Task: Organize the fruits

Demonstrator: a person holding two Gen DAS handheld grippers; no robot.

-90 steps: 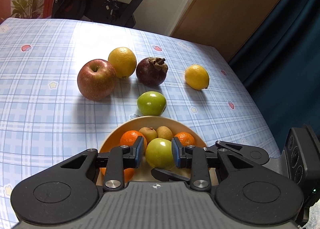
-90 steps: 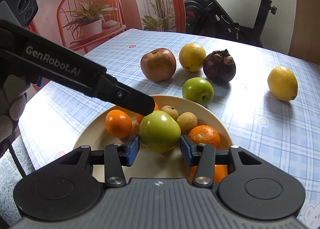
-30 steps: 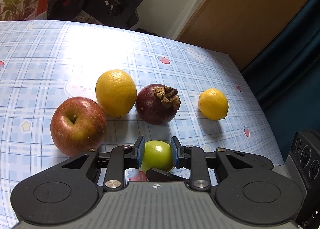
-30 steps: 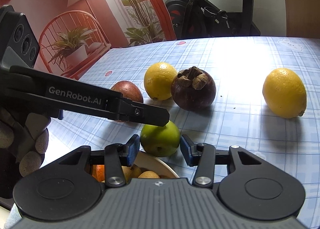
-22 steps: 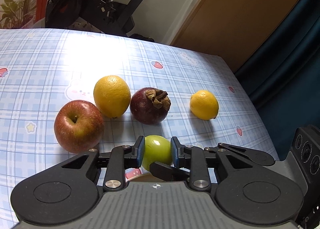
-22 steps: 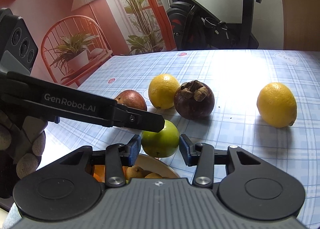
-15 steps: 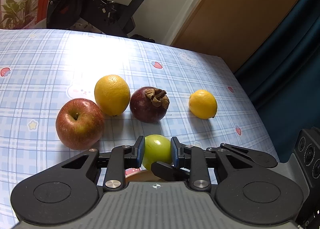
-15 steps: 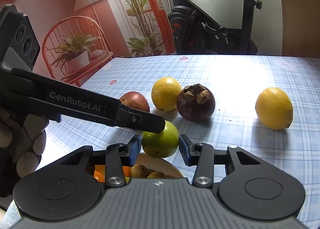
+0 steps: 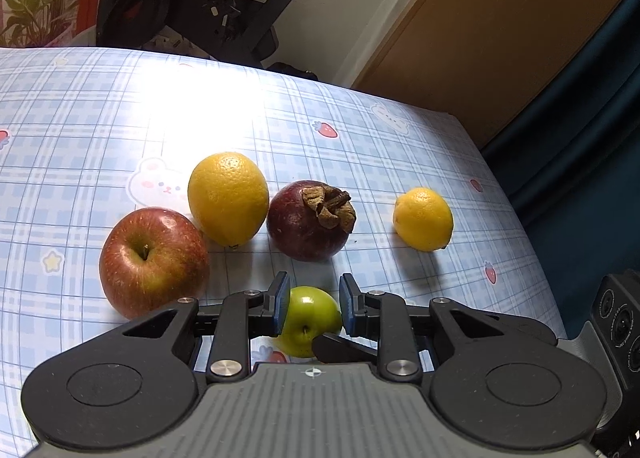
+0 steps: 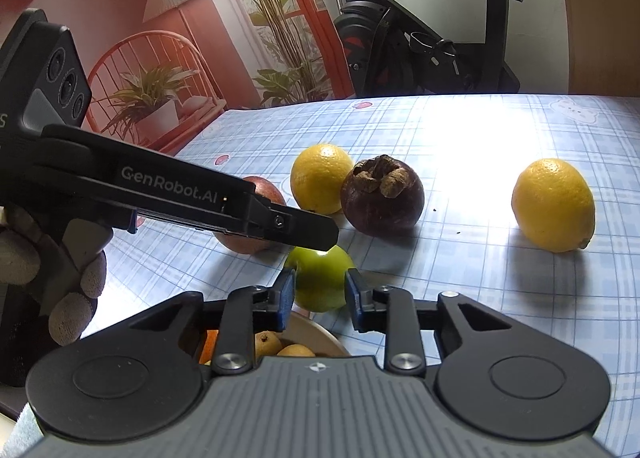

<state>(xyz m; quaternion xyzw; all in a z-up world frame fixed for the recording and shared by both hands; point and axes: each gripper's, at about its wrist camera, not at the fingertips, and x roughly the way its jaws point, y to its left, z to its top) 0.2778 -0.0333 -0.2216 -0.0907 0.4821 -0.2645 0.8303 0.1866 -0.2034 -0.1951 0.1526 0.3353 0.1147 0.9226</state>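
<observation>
Right wrist: green apple (image 10: pixel 320 282) clamped (both sides) inside right gripper (image 10: pixel 320 300).

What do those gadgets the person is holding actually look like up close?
Each hand-held gripper, left and right, is matte black plastic with a ribbed grey top, two round discs, silver pivot screws and blue pads on its fingers. White "GenRobot.AI" lettering runs along one side. The hand wears a knitted grey glove.

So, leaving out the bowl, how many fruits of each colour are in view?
yellow citrus: 2
red apple: 1
dark purple fruit: 1
green apple: 1
Total: 5
</observation>
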